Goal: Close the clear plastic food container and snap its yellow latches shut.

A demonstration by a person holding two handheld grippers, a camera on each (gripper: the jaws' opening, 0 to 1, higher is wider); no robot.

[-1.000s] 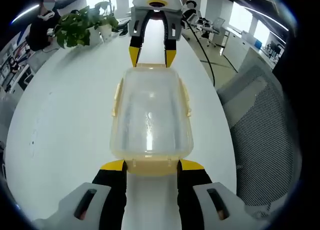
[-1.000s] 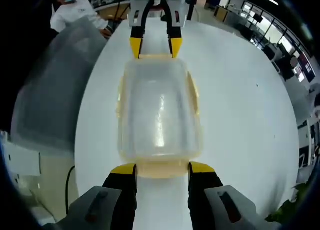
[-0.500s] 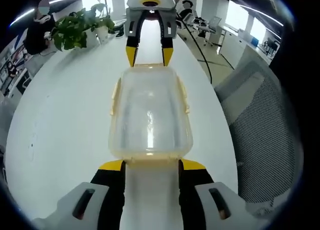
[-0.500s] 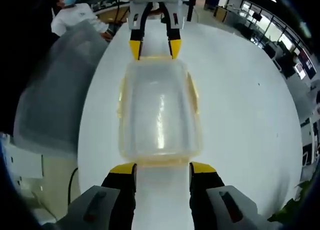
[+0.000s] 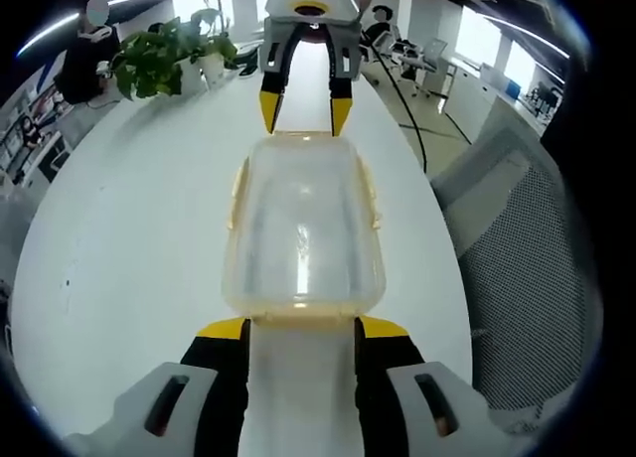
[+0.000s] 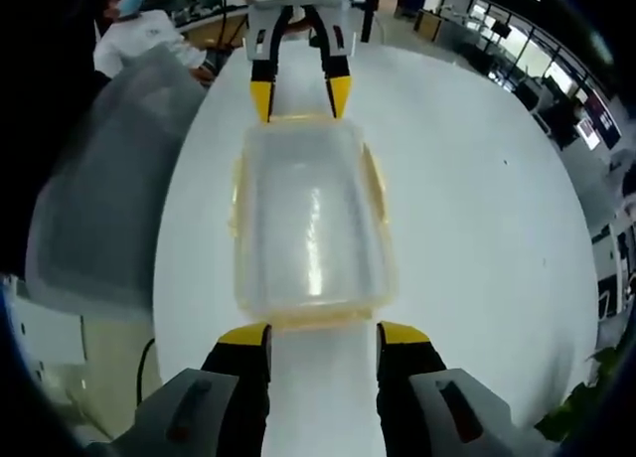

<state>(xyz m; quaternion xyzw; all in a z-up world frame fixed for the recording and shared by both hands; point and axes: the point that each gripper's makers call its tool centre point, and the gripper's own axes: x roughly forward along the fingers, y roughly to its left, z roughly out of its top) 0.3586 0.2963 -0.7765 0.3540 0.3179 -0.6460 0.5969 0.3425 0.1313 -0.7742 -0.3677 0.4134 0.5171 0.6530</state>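
While no writing is legible, the clear container (image 5: 301, 228) lies lidded on the white table (image 5: 129, 238), between the left gripper (image 5: 298, 330) and right gripper (image 6: 323, 335), both spread wide at its ends.

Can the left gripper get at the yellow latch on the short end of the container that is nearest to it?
Probably yes. The left gripper has its jaws open right at the near short end of the container, with only bare white table between them. The latch itself is too hard to make out there.
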